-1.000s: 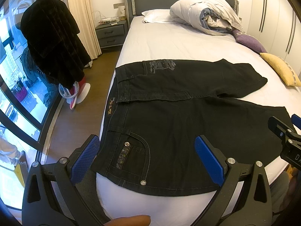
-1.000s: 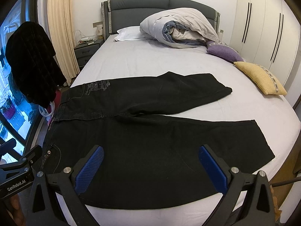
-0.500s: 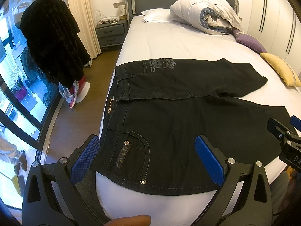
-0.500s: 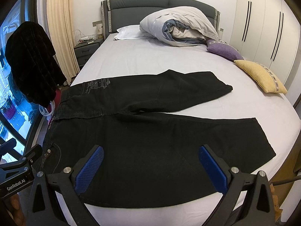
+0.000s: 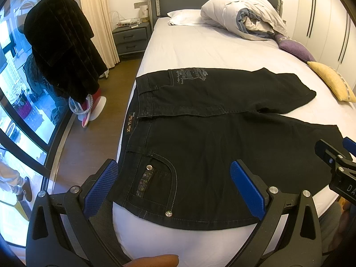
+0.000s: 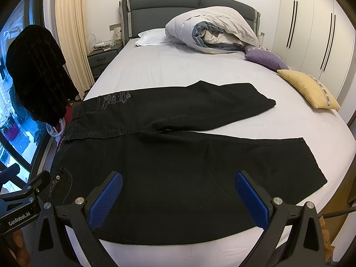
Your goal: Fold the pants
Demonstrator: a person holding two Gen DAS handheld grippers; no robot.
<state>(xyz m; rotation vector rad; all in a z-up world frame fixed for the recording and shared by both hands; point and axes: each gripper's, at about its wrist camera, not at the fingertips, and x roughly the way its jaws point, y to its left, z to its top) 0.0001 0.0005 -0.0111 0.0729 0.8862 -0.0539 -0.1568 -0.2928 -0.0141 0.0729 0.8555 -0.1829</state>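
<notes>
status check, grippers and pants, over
Left gripper open, holding nothing. Right gripper open, holding nothing. Pants flat on bed, legs apart, unfolded. Nothing on the pants; yellow pillow clear of them.

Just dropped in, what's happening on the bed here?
A person holds a gripper in each hand over black pants spread flat on the bed, waistband to the left, legs to the right. The left gripper hovers open above the pocket area near the waist; the right gripper hovers open above the near leg. Neither grips fabric, and no fold has been made.
</notes>
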